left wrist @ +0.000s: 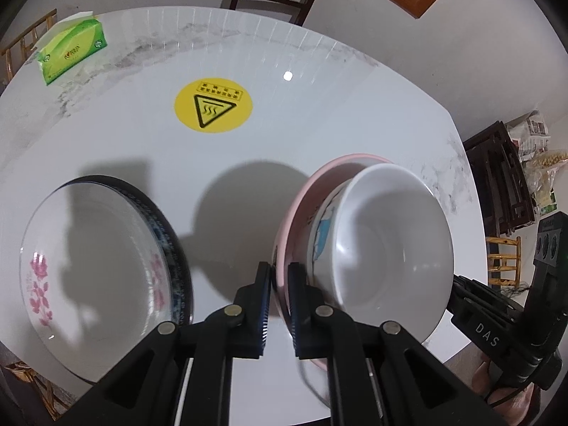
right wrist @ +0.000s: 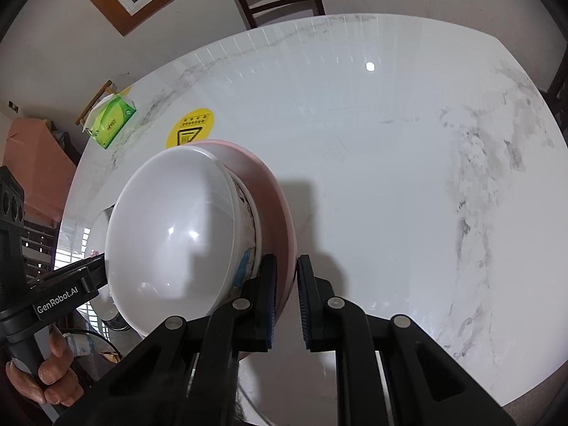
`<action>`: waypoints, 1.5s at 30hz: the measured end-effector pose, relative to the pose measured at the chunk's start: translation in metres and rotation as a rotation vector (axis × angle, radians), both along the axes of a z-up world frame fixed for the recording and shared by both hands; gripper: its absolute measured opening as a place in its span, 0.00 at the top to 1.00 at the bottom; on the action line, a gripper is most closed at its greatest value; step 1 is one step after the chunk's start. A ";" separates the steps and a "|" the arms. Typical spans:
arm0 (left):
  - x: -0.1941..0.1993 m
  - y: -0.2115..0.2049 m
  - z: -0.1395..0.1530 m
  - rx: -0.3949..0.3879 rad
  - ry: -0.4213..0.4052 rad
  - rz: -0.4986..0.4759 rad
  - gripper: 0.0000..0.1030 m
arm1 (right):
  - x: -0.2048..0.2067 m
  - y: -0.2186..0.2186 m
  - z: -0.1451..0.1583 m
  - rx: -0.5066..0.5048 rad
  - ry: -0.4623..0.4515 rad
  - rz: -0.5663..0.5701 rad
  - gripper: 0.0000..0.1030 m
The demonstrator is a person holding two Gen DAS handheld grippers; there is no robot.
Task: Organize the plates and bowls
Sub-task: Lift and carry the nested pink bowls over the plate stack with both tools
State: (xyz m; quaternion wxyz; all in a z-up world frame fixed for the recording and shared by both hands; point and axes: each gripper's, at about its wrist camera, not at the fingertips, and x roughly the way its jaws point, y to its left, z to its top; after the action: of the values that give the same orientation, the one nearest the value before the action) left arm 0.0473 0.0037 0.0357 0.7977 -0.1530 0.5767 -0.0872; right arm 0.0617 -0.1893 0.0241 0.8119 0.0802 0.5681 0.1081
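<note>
In the left wrist view the left gripper (left wrist: pixel 278 285), at lower centre, has its jaws nearly closed on the rim of the pink bowl (left wrist: pixel 301 195), which holds a white bowl (left wrist: pixel 387 245) nested inside; both sit right of centre above the marble table (left wrist: pixel 319 113); a floral plate (left wrist: pixel 103 269) lies at lower left, a yellow sticker (left wrist: pixel 213 104) at centre, a green tissue box (left wrist: pixel 71 51) at upper left; in the right wrist view the right gripper (right wrist: pixel 285 284) pinches the pink bowl's opposite rim, jaws narrowly parted around it.
</note>
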 end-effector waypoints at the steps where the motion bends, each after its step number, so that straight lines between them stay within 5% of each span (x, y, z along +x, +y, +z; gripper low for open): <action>1: -0.001 0.002 0.003 0.002 -0.004 0.005 0.92 | 0.000 0.003 0.004 0.000 -0.004 0.005 0.86; 22: -0.055 0.132 0.069 0.075 -0.082 0.259 0.92 | 0.007 0.136 0.064 0.023 -0.080 0.272 0.86; 34: -0.082 0.191 0.044 0.084 -0.027 0.357 0.92 | 0.001 0.207 0.037 0.022 -0.014 0.388 0.86; 45: -0.085 0.202 0.027 0.075 -0.006 0.357 0.92 | -0.001 0.222 0.019 0.001 0.027 0.388 0.86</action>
State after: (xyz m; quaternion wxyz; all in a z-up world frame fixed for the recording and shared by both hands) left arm -0.0375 0.2056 0.0630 0.8074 -0.2228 0.5408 0.0767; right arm 0.0610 0.0331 0.0432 0.7681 -0.0292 0.5836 0.2619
